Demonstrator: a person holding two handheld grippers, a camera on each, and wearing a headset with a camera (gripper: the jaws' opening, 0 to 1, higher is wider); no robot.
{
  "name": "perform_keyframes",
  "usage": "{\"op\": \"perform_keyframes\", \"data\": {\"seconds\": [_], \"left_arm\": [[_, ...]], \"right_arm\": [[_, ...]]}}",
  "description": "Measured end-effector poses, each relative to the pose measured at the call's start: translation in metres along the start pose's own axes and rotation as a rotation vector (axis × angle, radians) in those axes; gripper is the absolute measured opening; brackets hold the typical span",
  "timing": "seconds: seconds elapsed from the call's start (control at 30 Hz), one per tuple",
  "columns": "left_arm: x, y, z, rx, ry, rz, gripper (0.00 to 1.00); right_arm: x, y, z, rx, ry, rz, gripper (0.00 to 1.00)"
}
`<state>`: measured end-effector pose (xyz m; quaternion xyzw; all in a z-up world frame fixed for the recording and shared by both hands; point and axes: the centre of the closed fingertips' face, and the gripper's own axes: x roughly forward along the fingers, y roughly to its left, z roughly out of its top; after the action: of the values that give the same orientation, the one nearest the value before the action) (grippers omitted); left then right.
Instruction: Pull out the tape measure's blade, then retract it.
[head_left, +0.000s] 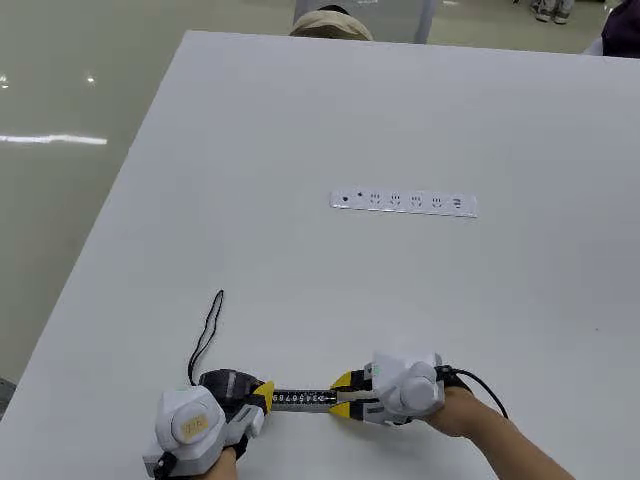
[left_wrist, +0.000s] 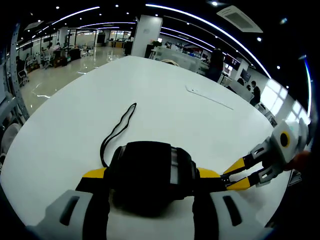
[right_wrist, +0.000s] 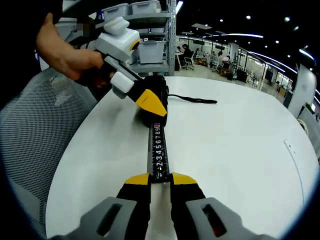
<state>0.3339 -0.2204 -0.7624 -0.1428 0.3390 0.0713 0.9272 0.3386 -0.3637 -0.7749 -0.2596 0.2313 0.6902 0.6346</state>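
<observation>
Black, rounded tape measure case sits on the smooth white bench, clamped between the yellow-tipped left tongs, while the right tongs pinch closed on its flat, numbered blade.

A broad, smooth white desk with a matte top stretches away from the near edge. Well toward the middle lies a long, flat white power strip with a row of sockets, set crosswise and apart from everything else. Close to the near edge sits a compact black tape measure, its case resting on the surface. A thin black cord wrist strap trails from the case and lies in a narrow loop on the desk, pointing away from the edge. The numbered metal blade runs out sideways from the case, low along the desk; whether it touches the surface cannot be told.
</observation>
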Motion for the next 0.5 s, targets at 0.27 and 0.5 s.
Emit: {"op": "perform_keyframes", "data": {"seconds": [0.27, 0.5], "left_arm": [[0.0002, 0.0006, -0.0003, -0.002, 0.001, -0.007, 0.65], [-0.0003, 0.0008, 0.0004, -0.01, 0.002, -0.01, 0.65]], "right_arm": [[0.0036, -0.0001, 0.0014, 0.0, -0.004, 0.004, 0.13], [0.0081, 0.0, 0.0064, -0.003, -0.008, 0.007, 0.13]]}}
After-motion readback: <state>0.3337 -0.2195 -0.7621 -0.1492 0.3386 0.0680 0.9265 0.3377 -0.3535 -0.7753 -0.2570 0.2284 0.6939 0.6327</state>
